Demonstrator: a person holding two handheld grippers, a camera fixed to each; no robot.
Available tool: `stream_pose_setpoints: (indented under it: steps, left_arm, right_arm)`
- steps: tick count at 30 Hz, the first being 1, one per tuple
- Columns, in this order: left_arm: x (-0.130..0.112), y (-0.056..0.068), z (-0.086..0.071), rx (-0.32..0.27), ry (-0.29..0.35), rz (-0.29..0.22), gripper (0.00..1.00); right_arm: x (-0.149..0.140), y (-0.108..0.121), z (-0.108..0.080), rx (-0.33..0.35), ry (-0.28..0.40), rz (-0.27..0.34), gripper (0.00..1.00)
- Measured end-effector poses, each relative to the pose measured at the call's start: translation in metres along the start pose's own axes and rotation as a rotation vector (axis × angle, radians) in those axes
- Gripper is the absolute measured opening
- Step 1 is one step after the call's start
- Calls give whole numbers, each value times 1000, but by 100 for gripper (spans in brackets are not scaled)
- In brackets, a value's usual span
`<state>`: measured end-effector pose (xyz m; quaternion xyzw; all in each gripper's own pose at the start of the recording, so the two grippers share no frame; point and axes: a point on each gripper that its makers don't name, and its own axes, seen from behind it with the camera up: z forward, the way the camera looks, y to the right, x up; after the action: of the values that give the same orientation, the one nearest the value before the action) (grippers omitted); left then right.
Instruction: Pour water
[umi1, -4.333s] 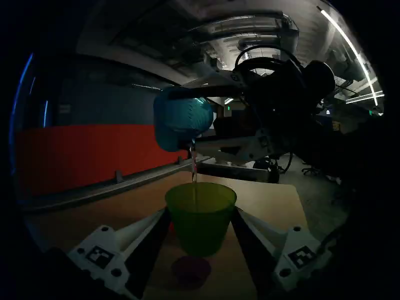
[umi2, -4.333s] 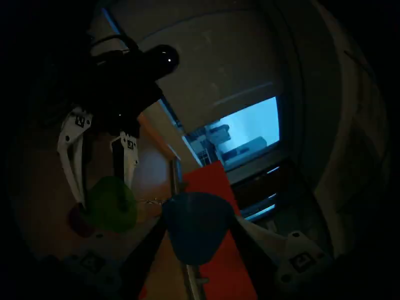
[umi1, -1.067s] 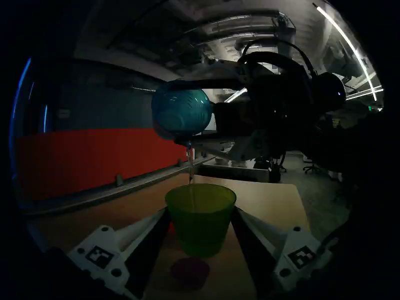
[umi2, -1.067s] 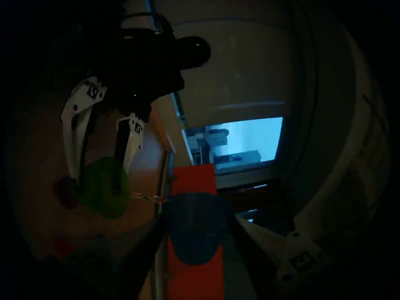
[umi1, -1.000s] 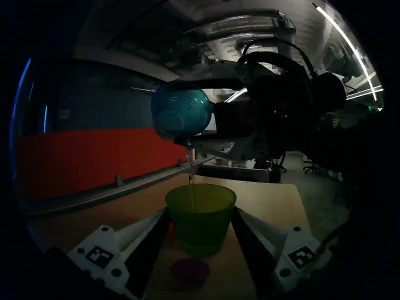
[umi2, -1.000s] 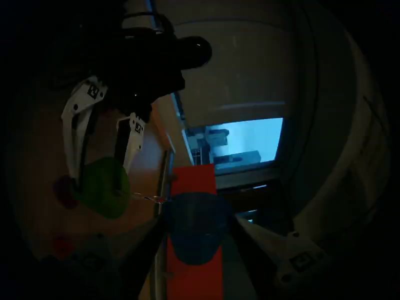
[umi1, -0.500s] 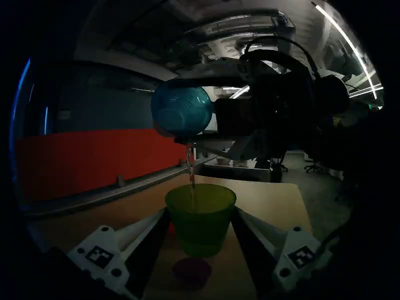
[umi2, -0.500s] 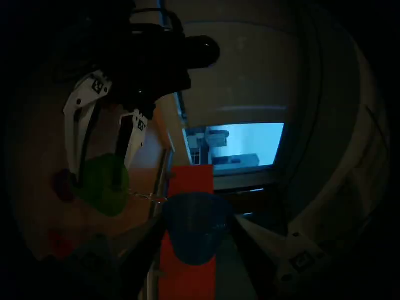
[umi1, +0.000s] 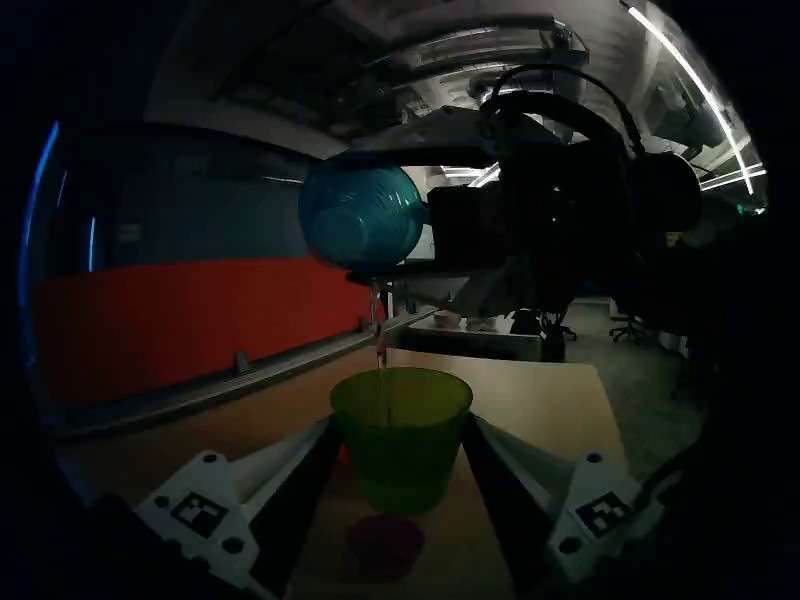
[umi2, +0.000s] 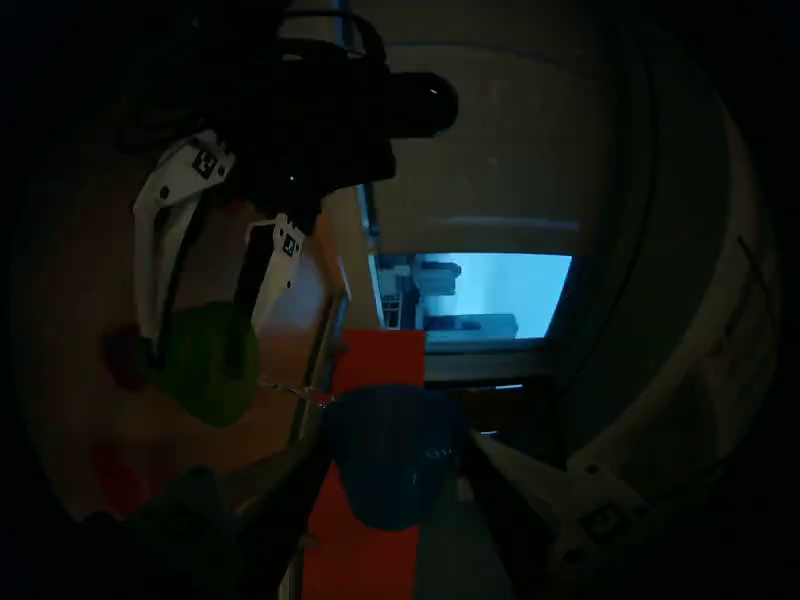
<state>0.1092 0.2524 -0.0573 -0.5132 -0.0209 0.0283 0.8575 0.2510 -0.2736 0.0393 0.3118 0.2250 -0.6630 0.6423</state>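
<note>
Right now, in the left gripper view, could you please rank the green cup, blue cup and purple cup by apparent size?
1. green cup, looking largest, though nearest the camera.
2. blue cup, close behind; their true order is unsure.
3. purple cup, clearly smallest.

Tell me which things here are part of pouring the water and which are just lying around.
In use: blue cup, tipped in the right gripper; water stream; green cup in the left gripper.
Lying about: small purple cup on the table.
</note>
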Motion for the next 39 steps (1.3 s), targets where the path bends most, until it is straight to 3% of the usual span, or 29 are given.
stream_pose_setpoints:
  steps: [21,39]
  left_arm:
    - [1,1,0,0,7,-5,84]
    - [3,-3,-3,8,10,-6,84]
  right_arm:
    - [5,6,0,-12,-5,-72,96]
    - [10,3,-1,-17,9,-12,96]
